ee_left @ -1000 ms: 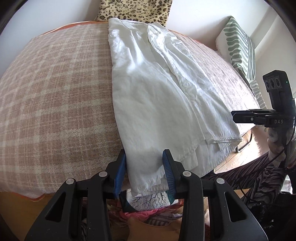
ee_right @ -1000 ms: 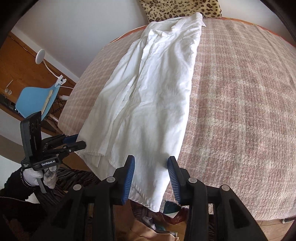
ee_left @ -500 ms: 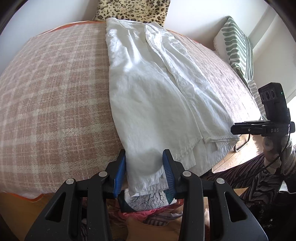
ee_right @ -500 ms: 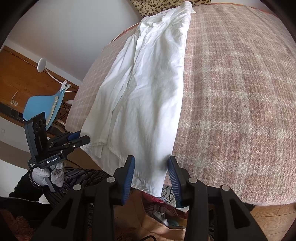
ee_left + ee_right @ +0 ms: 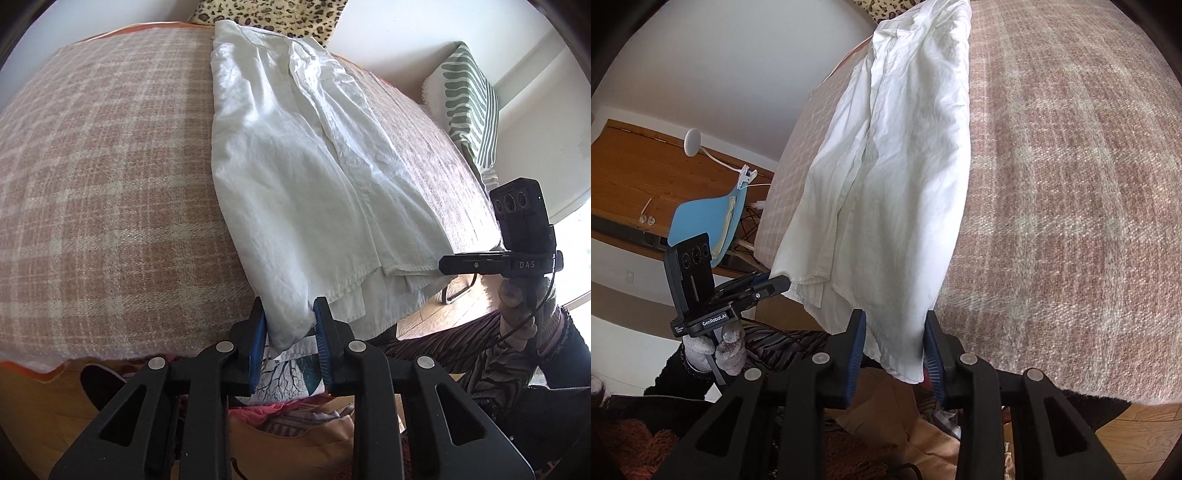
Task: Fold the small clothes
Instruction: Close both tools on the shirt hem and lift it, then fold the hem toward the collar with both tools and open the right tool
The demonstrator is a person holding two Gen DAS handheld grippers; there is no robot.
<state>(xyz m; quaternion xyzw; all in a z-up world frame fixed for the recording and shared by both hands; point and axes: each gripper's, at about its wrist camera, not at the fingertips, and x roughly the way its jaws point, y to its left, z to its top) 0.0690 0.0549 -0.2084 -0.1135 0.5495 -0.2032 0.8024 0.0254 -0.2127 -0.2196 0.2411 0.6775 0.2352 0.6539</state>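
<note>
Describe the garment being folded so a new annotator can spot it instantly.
Start at the bed covered by a pink-and-cream plaid woven blanket. Running lengthwise down its middle, from the leopard-print pillow to the near edge, lies a long wrinkled white button-up shirt, its hem hanging over the edge between the open blue-padded fingers of both grippers. It is the only plain white cloth there; everything around it is patterned.

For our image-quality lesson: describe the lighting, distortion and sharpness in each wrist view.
Left wrist view: fisheye bends the plaid blanket; window area at right blown out; white shirt sharp, softly shadowed. Right wrist view: same barrel distortion, dark corners; shirt evenly daylit, no obvious motion blur.
</note>
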